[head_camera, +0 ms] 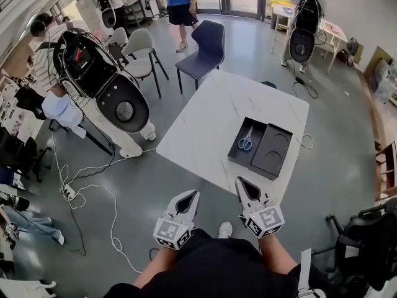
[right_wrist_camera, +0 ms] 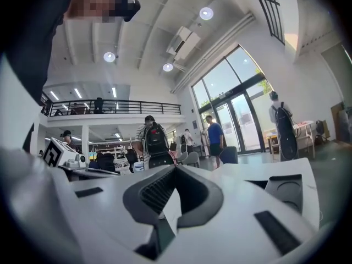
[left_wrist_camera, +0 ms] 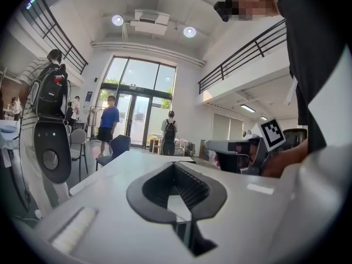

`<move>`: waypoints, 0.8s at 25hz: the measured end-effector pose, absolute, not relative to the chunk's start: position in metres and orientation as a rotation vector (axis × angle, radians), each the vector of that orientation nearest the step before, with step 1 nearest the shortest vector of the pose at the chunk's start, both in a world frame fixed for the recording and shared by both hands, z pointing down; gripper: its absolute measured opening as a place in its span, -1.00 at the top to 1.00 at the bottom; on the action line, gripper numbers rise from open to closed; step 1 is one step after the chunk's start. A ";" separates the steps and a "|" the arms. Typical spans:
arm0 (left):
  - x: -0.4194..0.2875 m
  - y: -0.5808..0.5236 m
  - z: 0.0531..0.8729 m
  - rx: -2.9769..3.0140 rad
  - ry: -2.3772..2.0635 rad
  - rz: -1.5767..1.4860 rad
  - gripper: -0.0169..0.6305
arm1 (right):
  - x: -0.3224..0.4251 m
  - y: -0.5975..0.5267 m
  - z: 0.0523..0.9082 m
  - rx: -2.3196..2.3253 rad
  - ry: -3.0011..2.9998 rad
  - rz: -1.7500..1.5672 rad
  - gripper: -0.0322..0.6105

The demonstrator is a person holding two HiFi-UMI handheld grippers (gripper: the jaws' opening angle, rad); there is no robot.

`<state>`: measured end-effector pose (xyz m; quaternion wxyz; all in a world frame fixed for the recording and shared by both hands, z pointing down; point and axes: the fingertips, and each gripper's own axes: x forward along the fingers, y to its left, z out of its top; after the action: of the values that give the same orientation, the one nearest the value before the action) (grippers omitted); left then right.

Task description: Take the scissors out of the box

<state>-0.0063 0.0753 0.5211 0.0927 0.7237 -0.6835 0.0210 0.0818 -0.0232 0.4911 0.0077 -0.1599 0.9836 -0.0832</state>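
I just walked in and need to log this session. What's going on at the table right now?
A person stands at the near edge of the white table. The left hand-held gripper and the right hand-held gripper are both shut and empty, held short of the dark box. The blue-handled scissors lie untouched in the box's left compartment, so nothing has been taken out yet.

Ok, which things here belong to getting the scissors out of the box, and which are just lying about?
For the job:
scissors
box
table
left hand-held gripper and right hand-held gripper, both shut and empty

Lying about:
dark chair
grey chair
power strip on the floor
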 end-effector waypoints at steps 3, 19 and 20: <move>-0.004 0.069 0.523 2.144 -2.032 0.053 0.92 | 0.084 -0.032 0.497 -0.514 3.070 -0.297 0.88; -0.034 0.016 0.529 2.192 -1.984 0.070 0.92 | 0.055 -0.076 0.512 -0.548 3.099 -0.308 0.87; -0.037 0.012 0.530 2.199 -1.973 0.073 0.92 | 0.050 -0.080 0.511 -0.553 3.099 -0.306 0.87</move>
<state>-0.0372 0.0124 0.5295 0.0932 0.7409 -0.6647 0.0245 0.0499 -0.0798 0.5106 -0.0106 -0.1749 0.9798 -0.0966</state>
